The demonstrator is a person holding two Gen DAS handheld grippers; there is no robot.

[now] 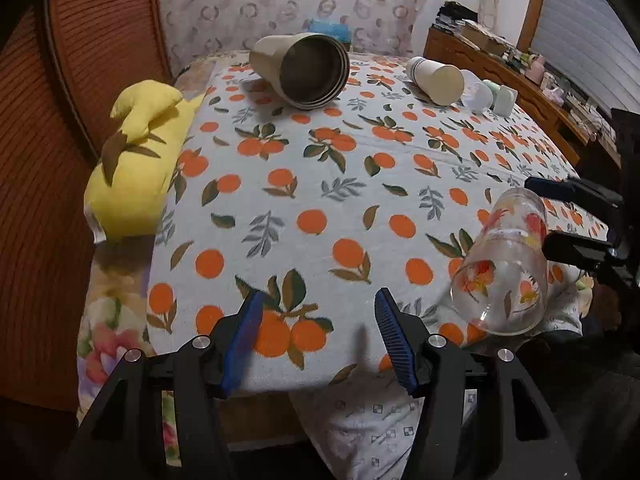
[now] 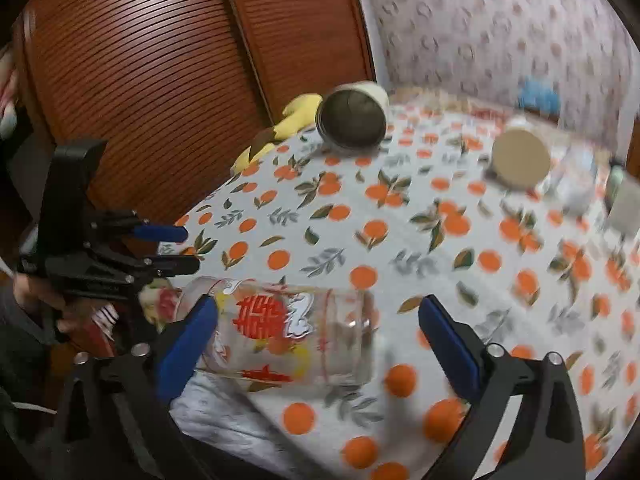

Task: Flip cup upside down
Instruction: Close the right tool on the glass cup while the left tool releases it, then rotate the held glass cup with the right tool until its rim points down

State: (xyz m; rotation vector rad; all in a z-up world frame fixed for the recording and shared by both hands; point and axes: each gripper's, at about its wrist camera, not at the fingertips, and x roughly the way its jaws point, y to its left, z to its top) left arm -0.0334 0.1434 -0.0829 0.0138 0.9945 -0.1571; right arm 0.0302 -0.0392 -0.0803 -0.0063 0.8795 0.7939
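A clear glass cup (image 1: 506, 264) with red and orange flower prints lies tilted on its side near the table's front right edge. In the right wrist view the cup (image 2: 288, 340) lies between my right gripper's (image 2: 316, 336) open blue fingers, with neither pad pressing it. My left gripper (image 1: 318, 332) is open and empty over the orange-print cloth, left of the cup. The right gripper (image 1: 576, 216) shows at the right of the left wrist view, by the cup's base end. The left gripper (image 2: 180, 248) shows at the left of the right wrist view.
A stack of tan paper cups (image 1: 304, 68) lies on its side at the back. Another paper cup (image 1: 438, 80) lies at the back right beside small plastic containers (image 1: 486, 96). A yellow plush (image 1: 134, 164) lies on the left. The orange-print cloth (image 1: 320, 184) covers the table.
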